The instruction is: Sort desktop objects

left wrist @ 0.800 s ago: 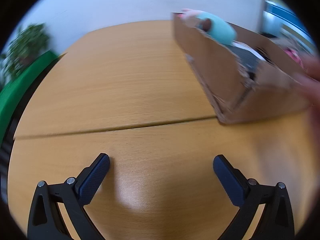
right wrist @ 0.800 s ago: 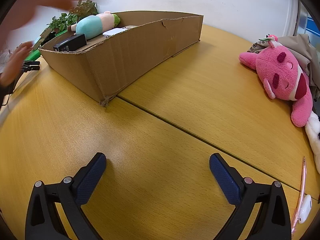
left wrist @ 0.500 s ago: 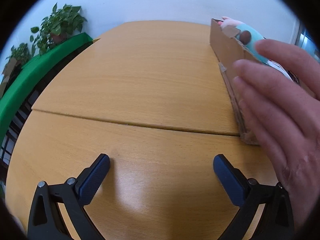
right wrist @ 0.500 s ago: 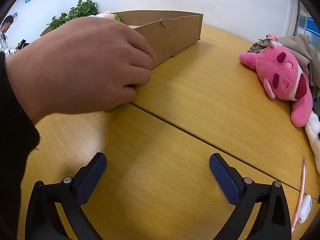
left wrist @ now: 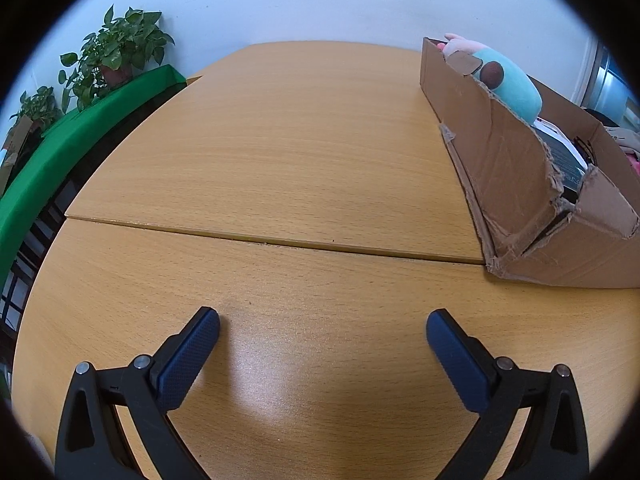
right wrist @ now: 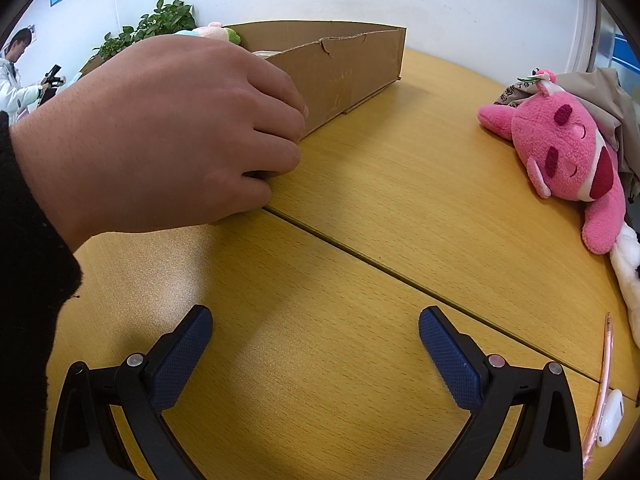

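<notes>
Sorting is, by our judgement, at a pause between picks: neither tool carries anything. Our left hand-held gripper [left wrist: 323, 322] hovers low over the bare counter [left wrist: 280, 152] with its blue pads spread wide, and our right hand-held gripper [right wrist: 315, 320] is likewise spread and empty above the wood. A bare hand [right wrist: 160, 132] in a dark sleeve reaches in from the left of the right wrist view, knuckles up, fingers curled down against the near corner of the cardboard box [right wrist: 340, 68]; we judge it is steadying or shifting the box, though the contact point is hidden. The box already holds a teal plush toy [left wrist: 510, 84] at its far end and some dark flat items we cannot identify. Unsorted things lie on the right: a pink plush toy [right wrist: 568, 152] resting against a beige cloth, and a pink pen [right wrist: 600, 384] beside a small white object near the edge. Next, we think, the right tool should swing toward the pink plush, straddle its body and close.
</notes>
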### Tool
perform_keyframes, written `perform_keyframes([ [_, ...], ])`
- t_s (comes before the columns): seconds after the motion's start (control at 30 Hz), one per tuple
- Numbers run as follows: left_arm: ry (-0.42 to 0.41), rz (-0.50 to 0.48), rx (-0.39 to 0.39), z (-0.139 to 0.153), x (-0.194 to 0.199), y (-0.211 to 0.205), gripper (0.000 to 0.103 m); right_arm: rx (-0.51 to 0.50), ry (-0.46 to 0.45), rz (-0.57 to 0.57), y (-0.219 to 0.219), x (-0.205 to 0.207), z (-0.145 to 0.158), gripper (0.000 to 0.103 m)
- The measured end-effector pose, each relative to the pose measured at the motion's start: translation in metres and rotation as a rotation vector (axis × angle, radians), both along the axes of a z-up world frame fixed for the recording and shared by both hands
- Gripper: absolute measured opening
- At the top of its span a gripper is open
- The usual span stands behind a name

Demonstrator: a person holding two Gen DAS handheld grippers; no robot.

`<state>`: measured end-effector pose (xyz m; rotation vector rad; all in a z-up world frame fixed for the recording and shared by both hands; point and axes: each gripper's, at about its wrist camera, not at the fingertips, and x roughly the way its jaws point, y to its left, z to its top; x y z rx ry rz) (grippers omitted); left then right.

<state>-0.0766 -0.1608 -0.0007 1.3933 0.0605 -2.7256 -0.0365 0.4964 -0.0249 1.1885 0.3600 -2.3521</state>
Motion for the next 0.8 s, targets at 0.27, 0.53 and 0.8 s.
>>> perform_keyframes([
  [0.27,0.001,0.002,0.0,-0.0008,0.0018,0.0004,0.103,0.0,0.0,0.0,0.0002,-0.0001,-0.0001,0.103],
  [0.53,0.001,0.003,0.0,-0.0005,0.0026,0.0011,0.103,0.0,0.001,0.001,0.0005,-0.0003,-0.0002,0.103],
  [0.8,0.001,0.003,-0.001,-0.0005,0.0027,0.0013,0.103,0.0,0.001,0.001,0.0006,-0.0004,-0.0001,0.103],
])
